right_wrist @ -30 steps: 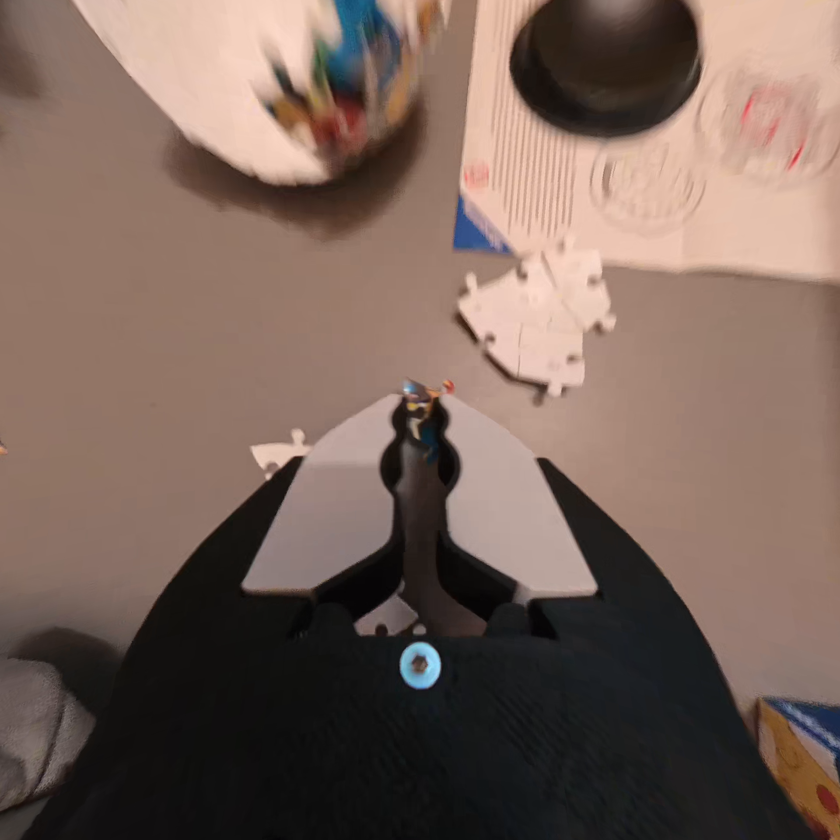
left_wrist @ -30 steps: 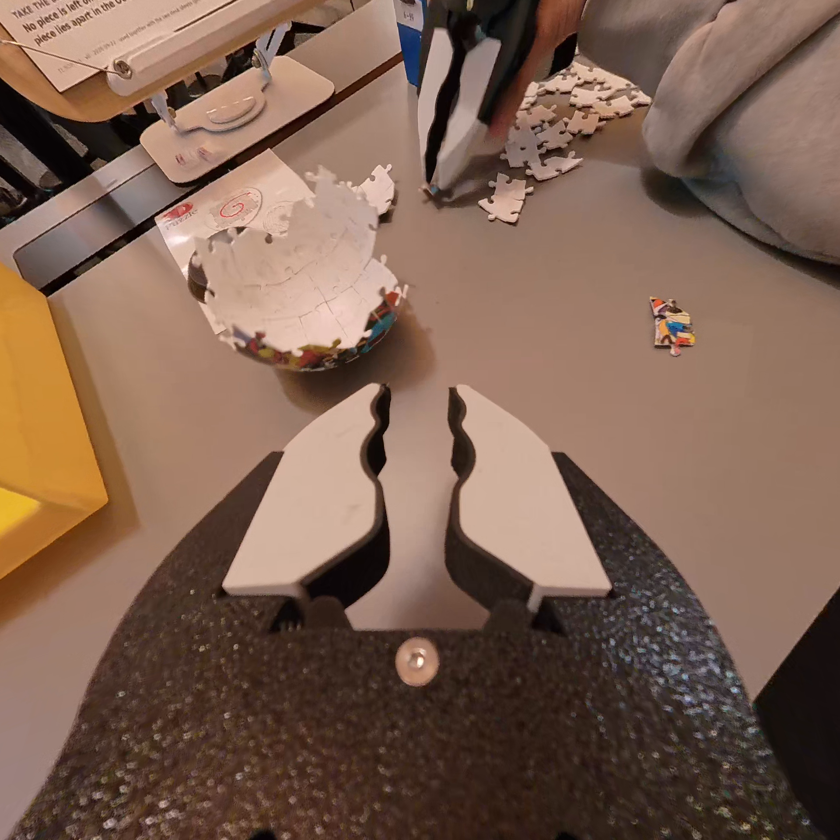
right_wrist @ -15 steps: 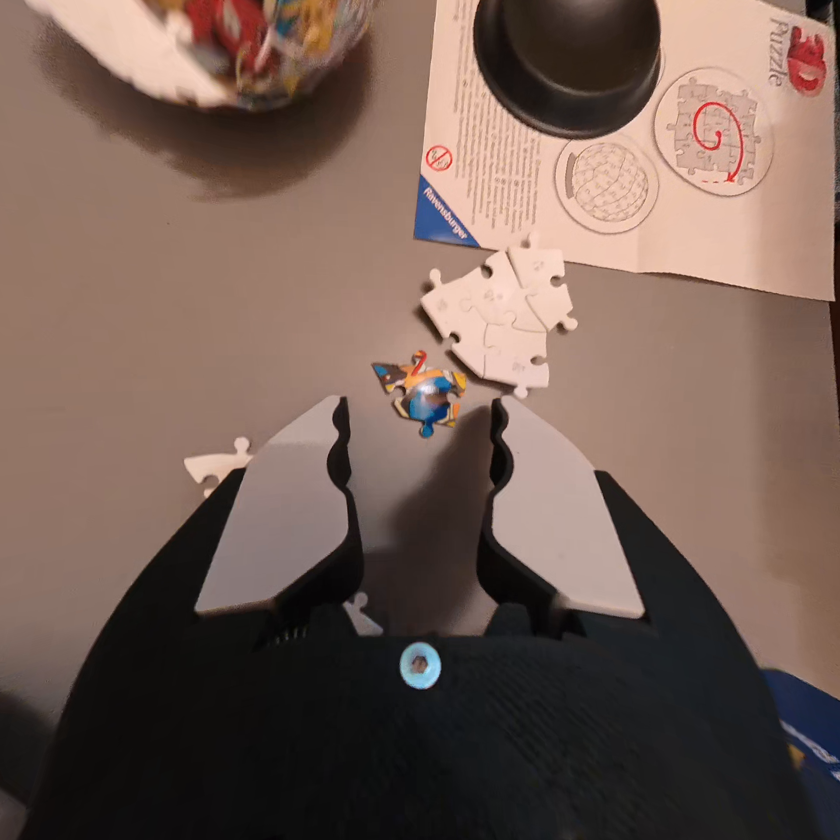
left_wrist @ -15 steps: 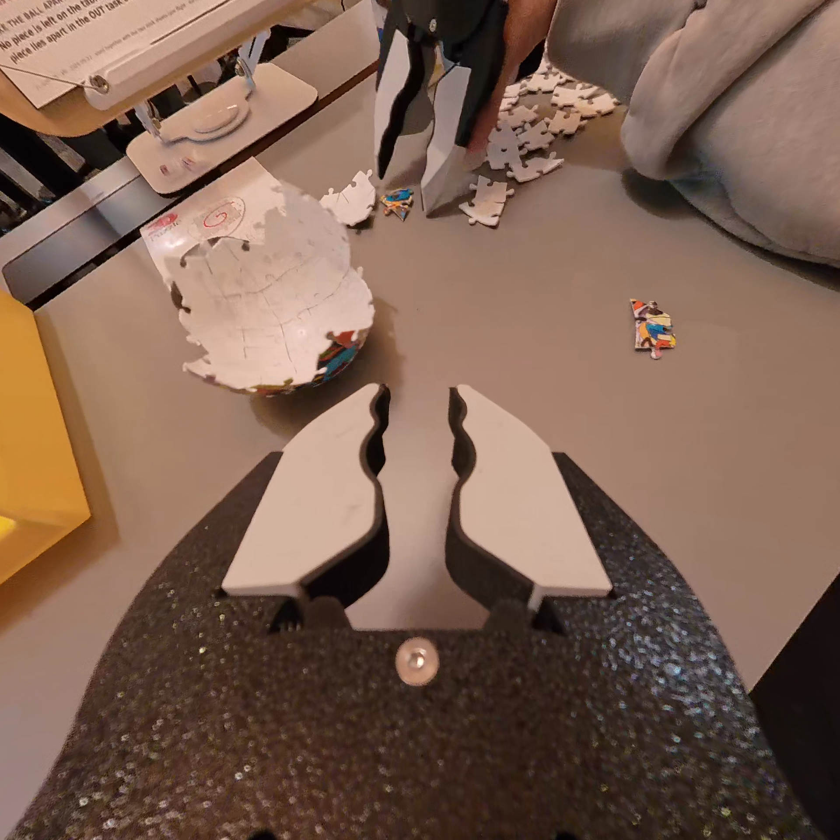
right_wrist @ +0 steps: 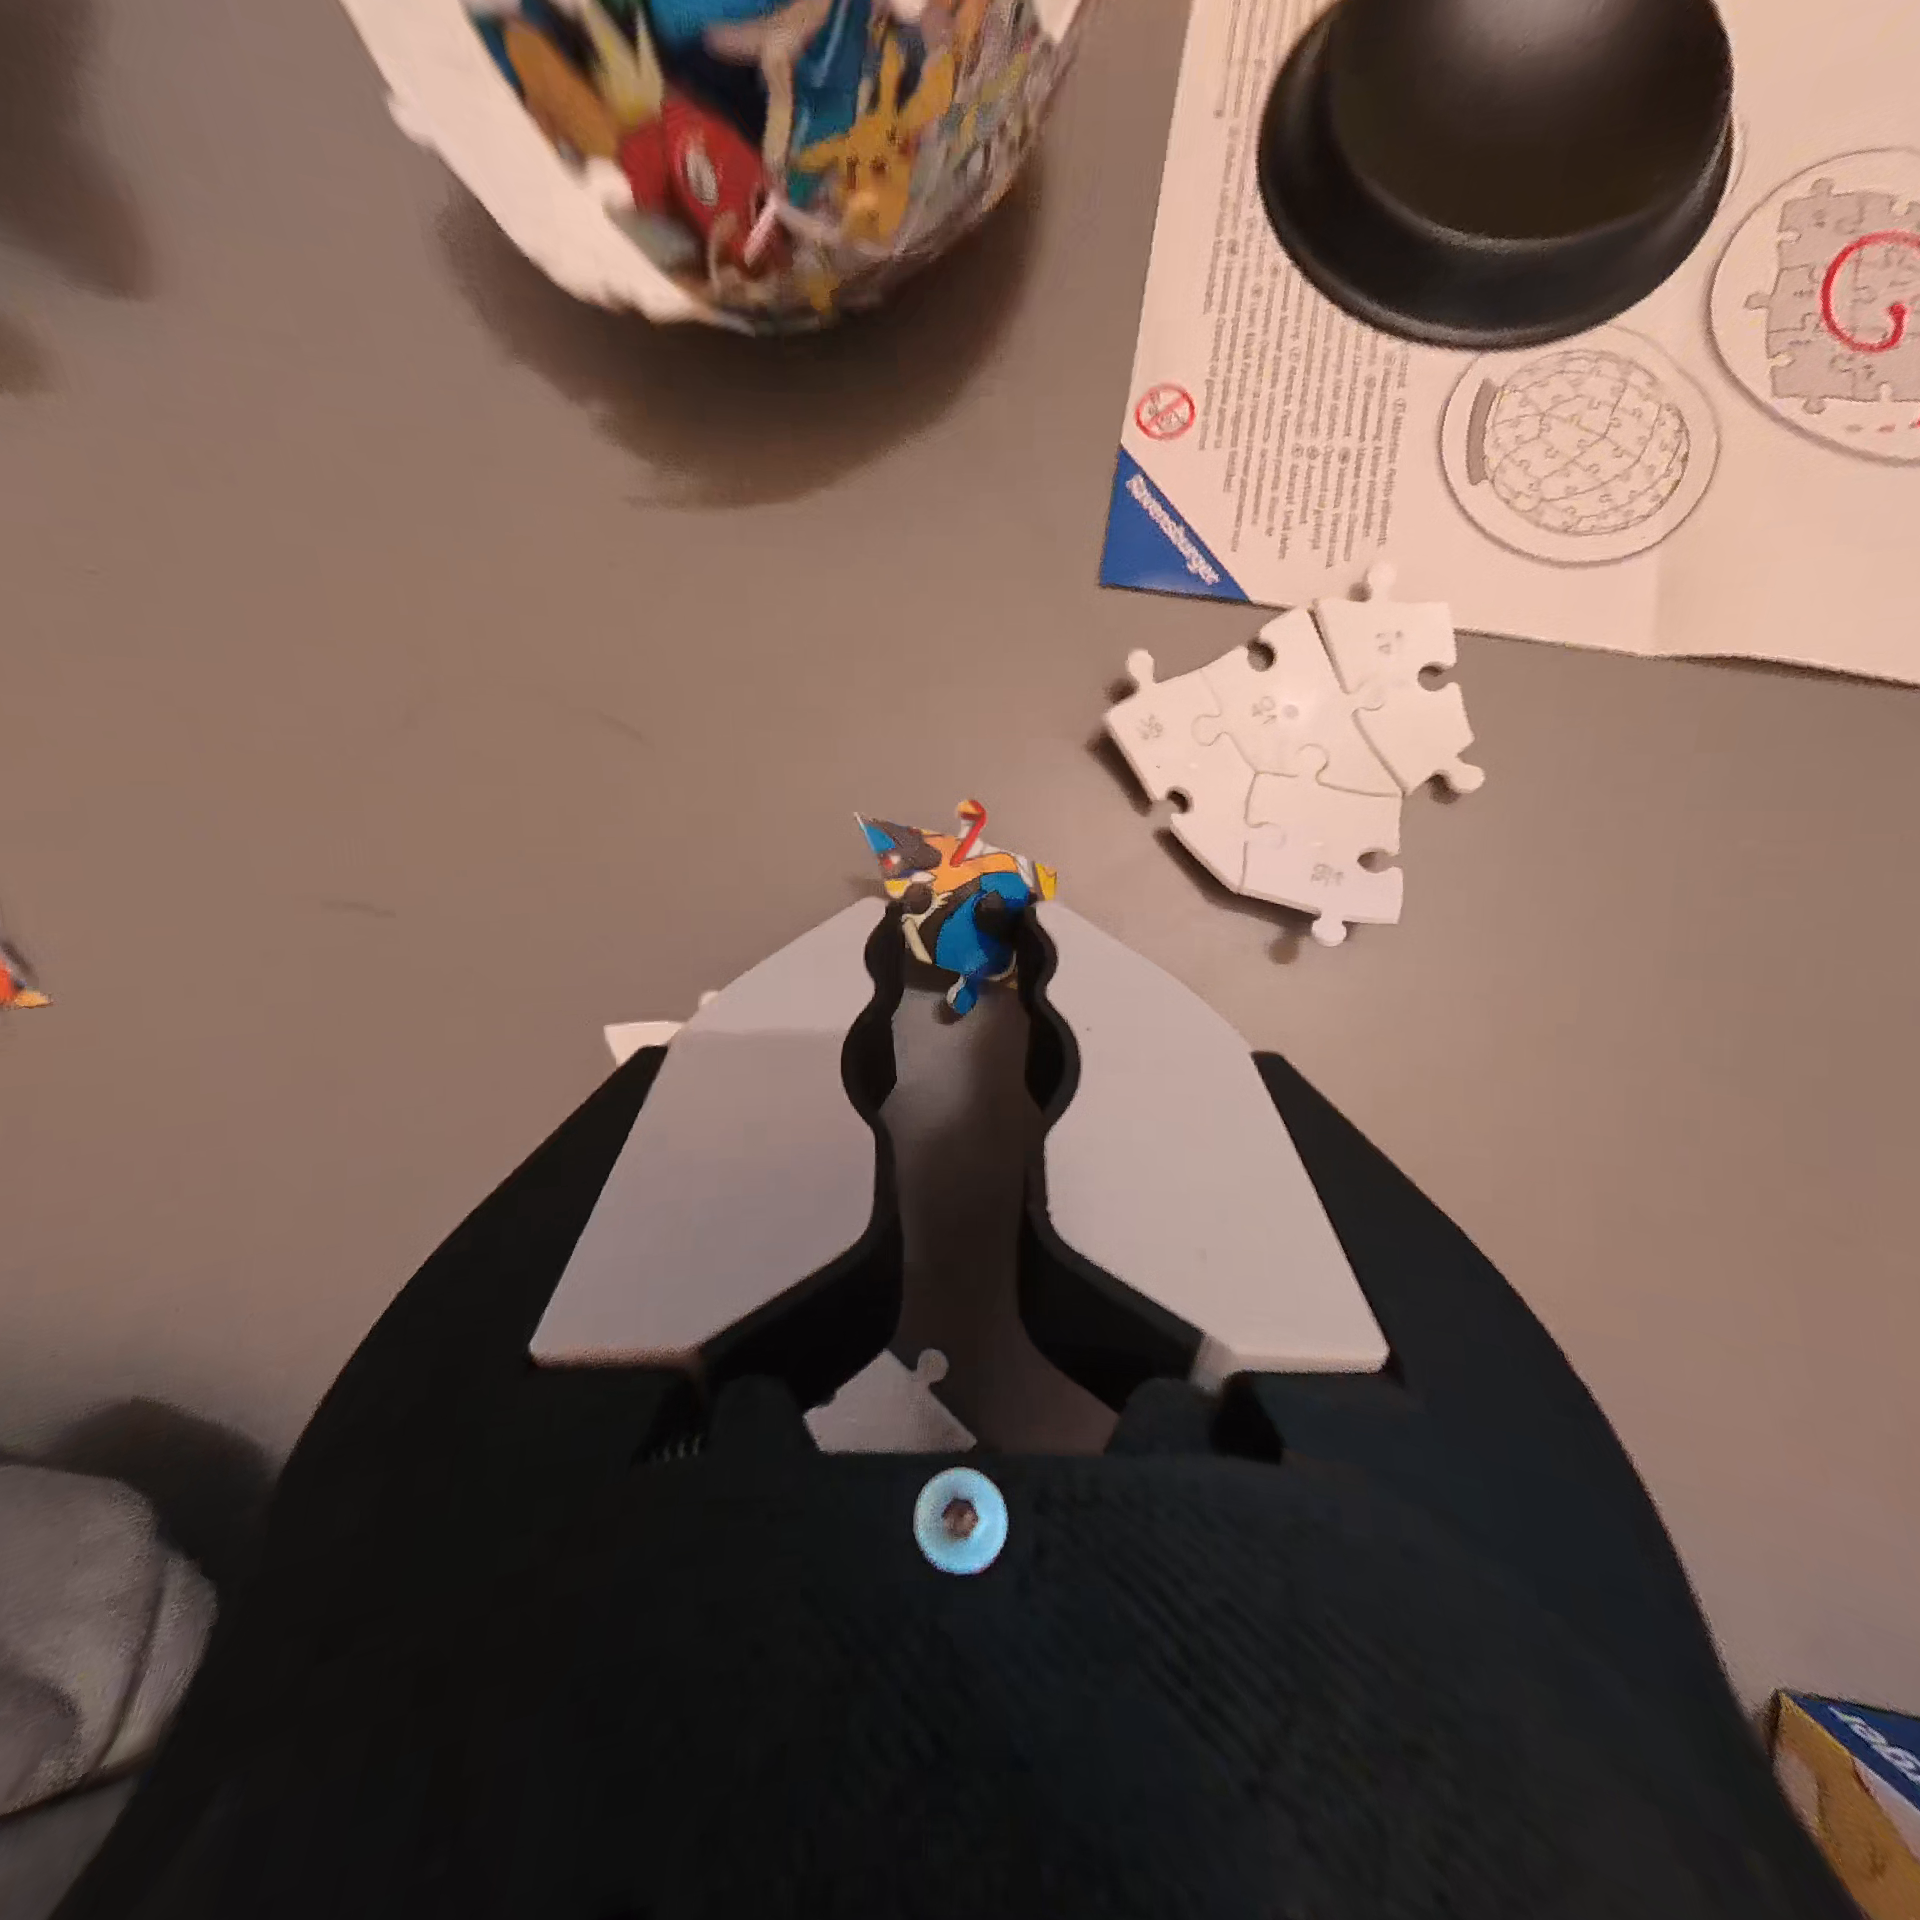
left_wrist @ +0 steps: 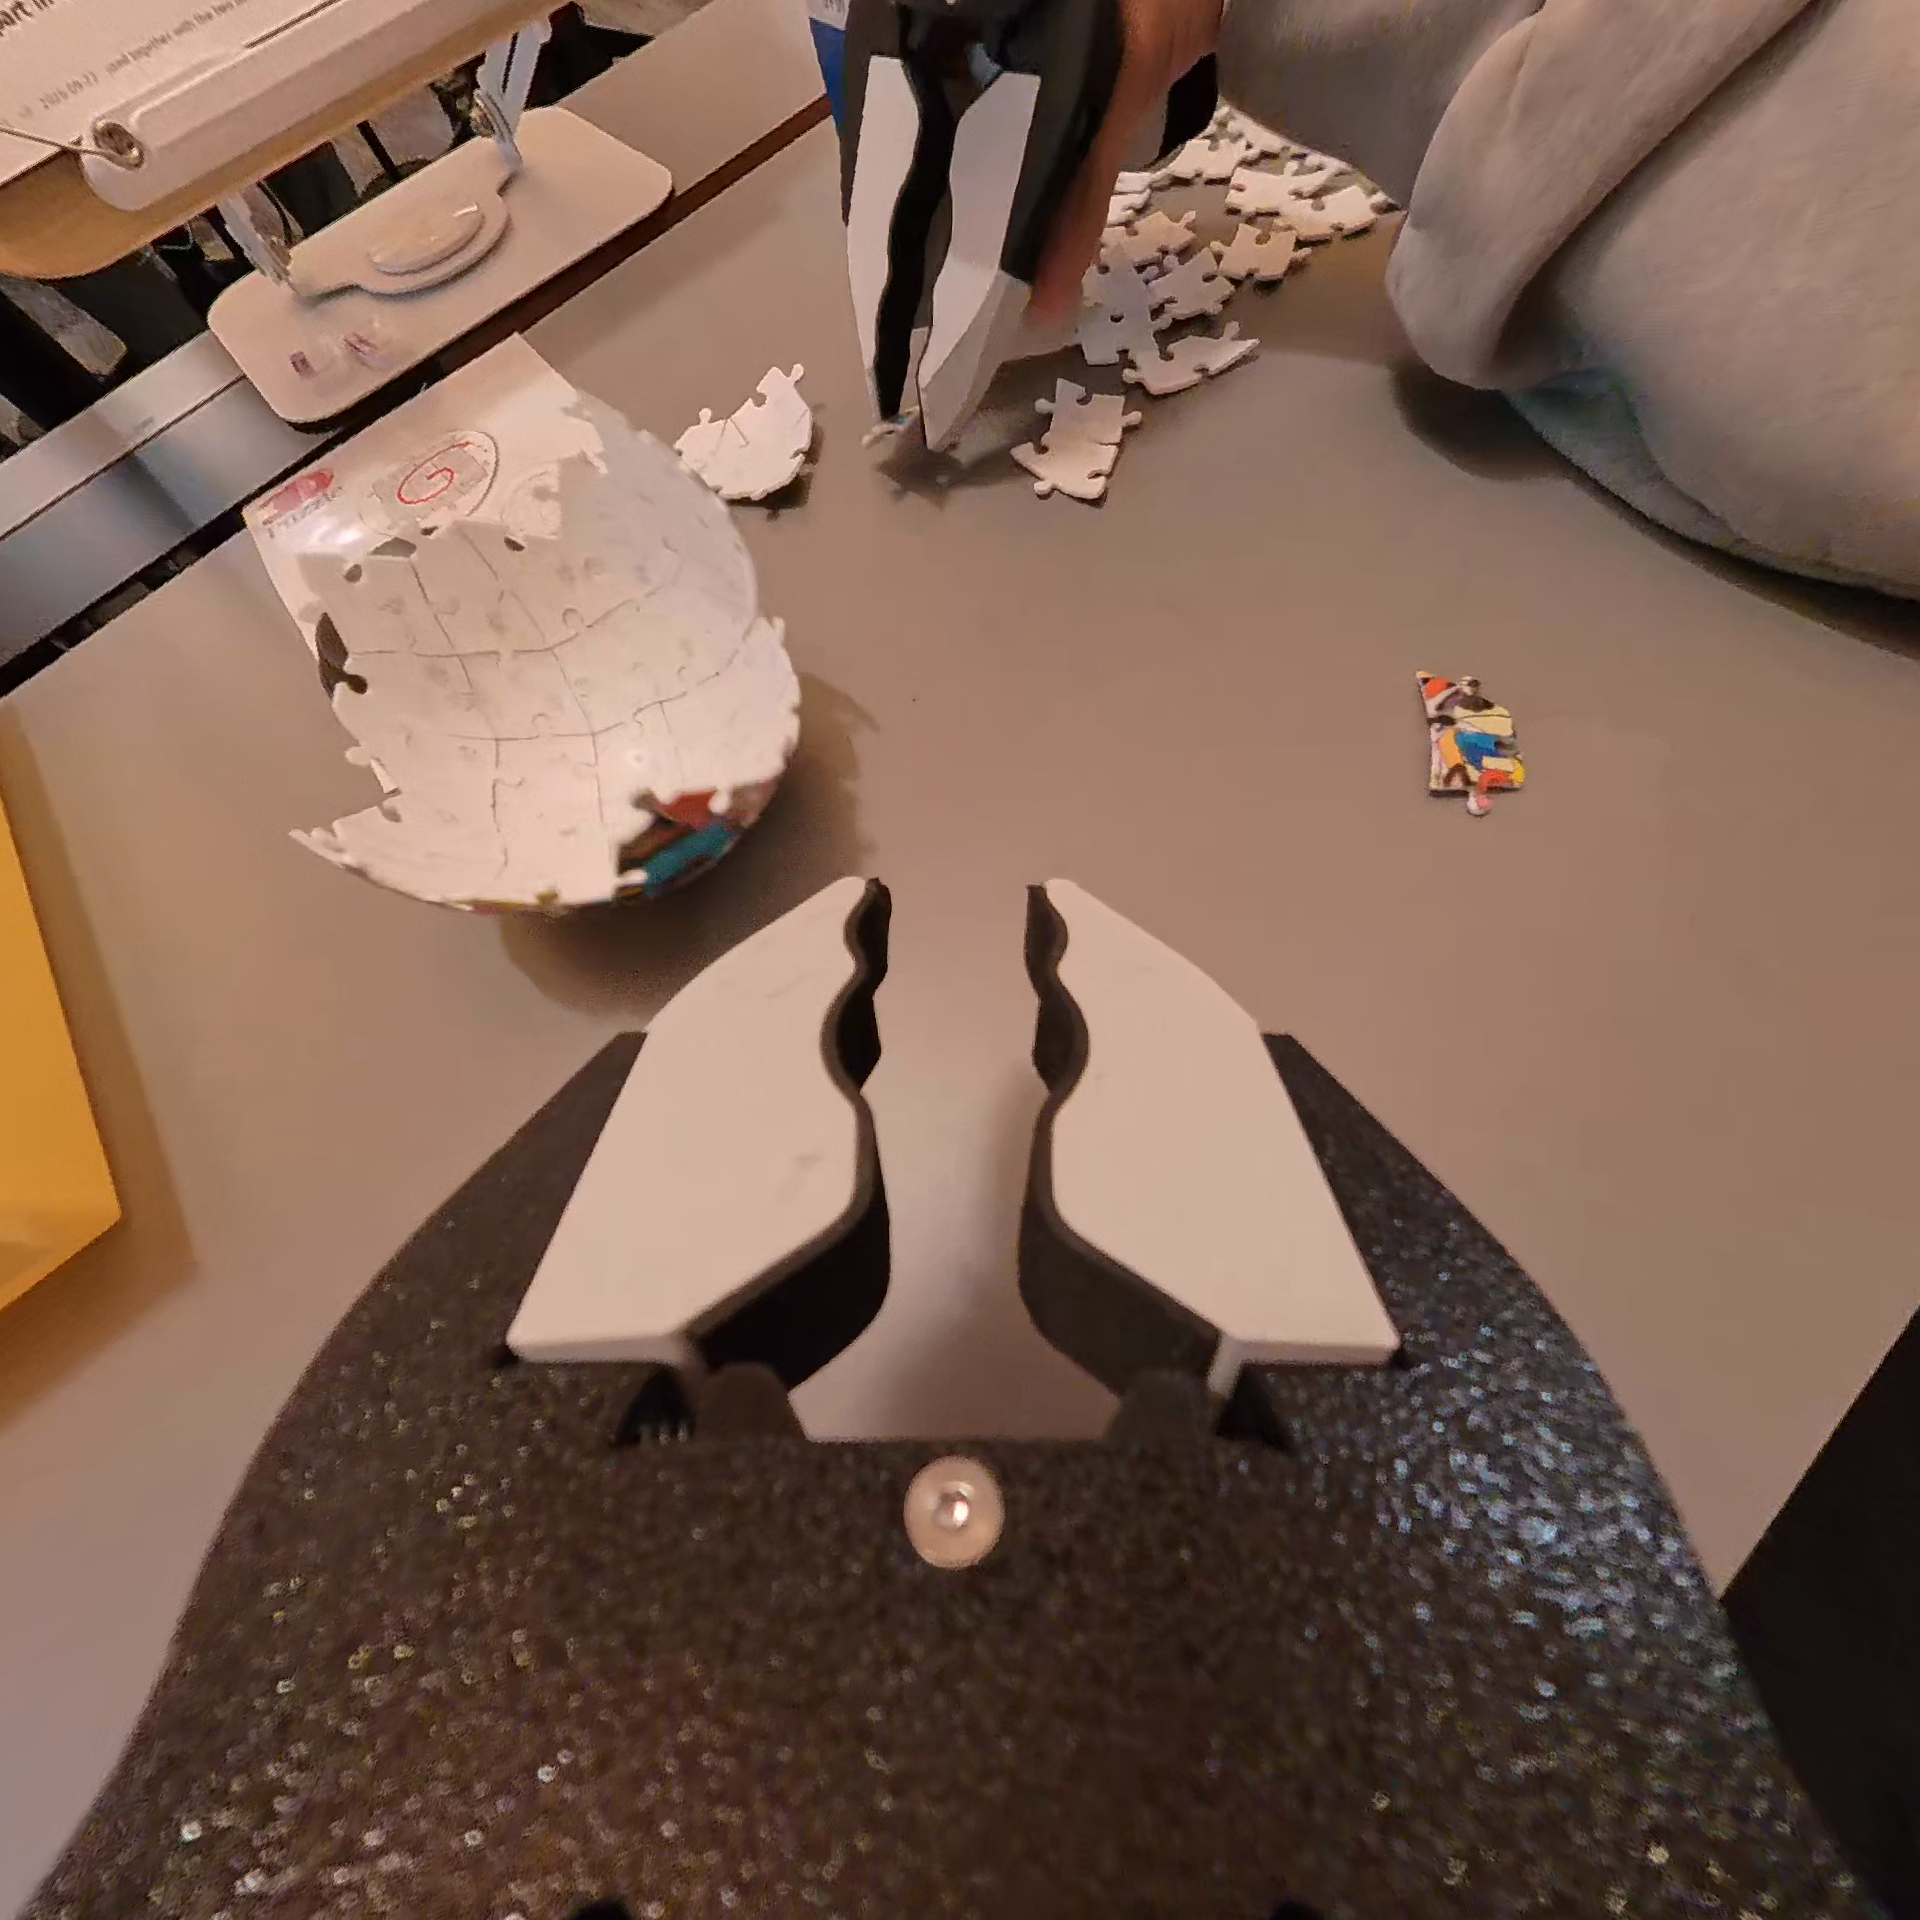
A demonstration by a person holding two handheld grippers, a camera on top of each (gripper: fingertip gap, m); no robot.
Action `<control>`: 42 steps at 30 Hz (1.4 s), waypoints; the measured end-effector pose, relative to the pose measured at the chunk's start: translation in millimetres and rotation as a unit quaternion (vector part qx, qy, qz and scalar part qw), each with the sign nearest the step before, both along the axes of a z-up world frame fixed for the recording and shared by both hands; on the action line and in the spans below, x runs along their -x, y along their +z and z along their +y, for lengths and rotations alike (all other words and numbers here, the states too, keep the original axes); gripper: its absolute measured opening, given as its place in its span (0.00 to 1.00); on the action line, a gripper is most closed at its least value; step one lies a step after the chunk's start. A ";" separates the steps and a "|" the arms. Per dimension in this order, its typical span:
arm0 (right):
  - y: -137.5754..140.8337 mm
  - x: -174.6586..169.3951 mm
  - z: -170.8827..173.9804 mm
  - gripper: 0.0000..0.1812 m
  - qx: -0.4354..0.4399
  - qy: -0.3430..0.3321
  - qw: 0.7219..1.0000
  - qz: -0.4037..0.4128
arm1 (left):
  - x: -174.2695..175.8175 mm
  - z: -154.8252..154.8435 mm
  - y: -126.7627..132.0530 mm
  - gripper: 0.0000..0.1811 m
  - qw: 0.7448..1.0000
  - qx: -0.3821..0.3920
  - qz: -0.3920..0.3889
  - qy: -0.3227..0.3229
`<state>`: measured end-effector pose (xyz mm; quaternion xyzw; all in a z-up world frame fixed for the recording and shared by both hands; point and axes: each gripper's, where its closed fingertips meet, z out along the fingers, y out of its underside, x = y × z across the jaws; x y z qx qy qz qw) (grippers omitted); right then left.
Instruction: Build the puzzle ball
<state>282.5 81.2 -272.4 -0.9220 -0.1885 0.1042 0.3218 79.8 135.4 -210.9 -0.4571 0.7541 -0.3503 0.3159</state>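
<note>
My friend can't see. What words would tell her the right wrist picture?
The right gripper pinches a small colourful puzzle piece at its fingertips above a grey table. Ahead sit the half-built colourful puzzle ball, a white joined cluster of pieces and a black round stand.

The right gripper (right_wrist: 961, 940) is closed on a coloured puzzle piece (right_wrist: 956, 883), which is pinched at the fingertips and tilted above the grey table (right_wrist: 416, 727). A joined cluster of white pieces (right_wrist: 1299, 758) lies near, to its right. Beyond are the half-built puzzle ball (right_wrist: 748, 156), blurred, and a black stand (right_wrist: 1496, 156) resting on an instruction sheet (right_wrist: 1610, 540).
</note>
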 end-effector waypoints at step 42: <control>234.7 142.0 8.4 0.10 -0.346 0.262 0.754 0.493 | -66.4 -26.4 176.7 0.12 0.960 0.141 -0.237 -0.056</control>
